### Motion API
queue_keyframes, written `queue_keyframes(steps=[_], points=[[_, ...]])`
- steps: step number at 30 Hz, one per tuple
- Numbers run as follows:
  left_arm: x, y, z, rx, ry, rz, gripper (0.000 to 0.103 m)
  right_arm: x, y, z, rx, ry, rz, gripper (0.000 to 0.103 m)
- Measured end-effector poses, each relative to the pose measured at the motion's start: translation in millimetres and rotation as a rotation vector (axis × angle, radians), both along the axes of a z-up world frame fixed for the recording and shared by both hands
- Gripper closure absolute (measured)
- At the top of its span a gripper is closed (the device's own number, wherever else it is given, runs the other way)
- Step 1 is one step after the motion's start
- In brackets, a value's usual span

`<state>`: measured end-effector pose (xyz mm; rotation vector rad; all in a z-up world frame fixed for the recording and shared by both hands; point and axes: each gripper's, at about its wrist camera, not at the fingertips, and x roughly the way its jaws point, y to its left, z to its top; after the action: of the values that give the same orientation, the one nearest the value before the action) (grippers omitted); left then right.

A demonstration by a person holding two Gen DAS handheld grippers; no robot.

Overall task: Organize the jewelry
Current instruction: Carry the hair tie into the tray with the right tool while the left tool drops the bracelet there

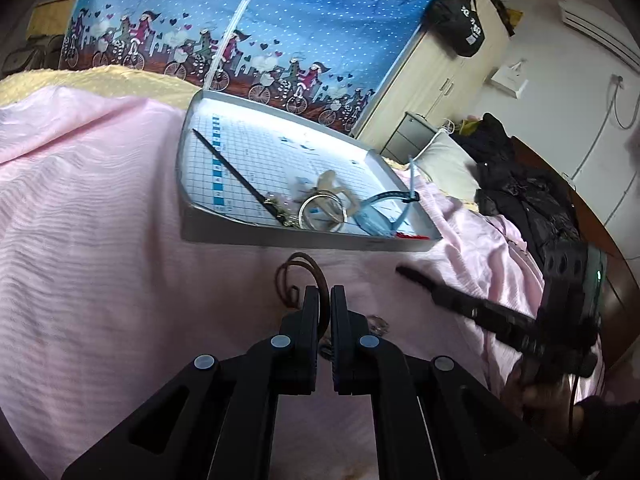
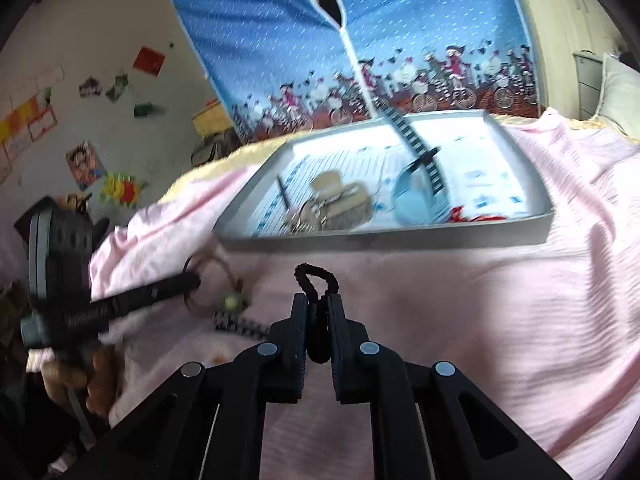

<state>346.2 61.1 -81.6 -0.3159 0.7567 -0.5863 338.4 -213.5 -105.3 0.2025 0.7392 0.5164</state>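
Note:
My left gripper (image 1: 325, 298) is shut on a brown cord necklace (image 1: 294, 276) lying looped on the pink blanket just before the grey tray (image 1: 280, 236). From the right wrist view, the left gripper (image 2: 191, 280) touches the cord loop (image 2: 214, 270), with a pale green pendant (image 2: 233, 302) beside it. My right gripper (image 2: 318, 306) is shut on a black hair tie (image 2: 316, 276) whose loop sticks up past the fingertips, short of the tray (image 2: 384, 238). The tray holds a black hair stick (image 1: 232, 178), a silver bangle (image 1: 322, 214) and blue glasses (image 1: 380, 216).
A striped chain (image 2: 236, 325) lies on the blanket near the pendant. The right gripper (image 1: 408, 272) shows blurred at the right of the left view. Blue printed fabric (image 1: 256, 32) hangs behind the tray. Dark clothes (image 1: 520, 192) are heaped on the bed at right.

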Motion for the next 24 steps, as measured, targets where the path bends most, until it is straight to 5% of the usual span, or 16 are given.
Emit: queue_keyframes(steps=[13, 19, 24], points=[[18.1, -41.4, 46.1, 0.094, -0.072, 0.034, 0.101, 14.9, -48.9, 11.6, 0.117, 0.013, -0.134, 0.093], [37.4, -73.5, 73.8, 0.092, -0.153, 0.040, 0.101, 23.2, -63.4, 21.6, 0.104, -0.036, -0.164, 0.093], [69.6, -103.8, 71.0, 0.063, -0.134, 0.073, 0.101, 47.3, -81.5, 20.2, 0.099, -0.057, -0.207, 0.093]])
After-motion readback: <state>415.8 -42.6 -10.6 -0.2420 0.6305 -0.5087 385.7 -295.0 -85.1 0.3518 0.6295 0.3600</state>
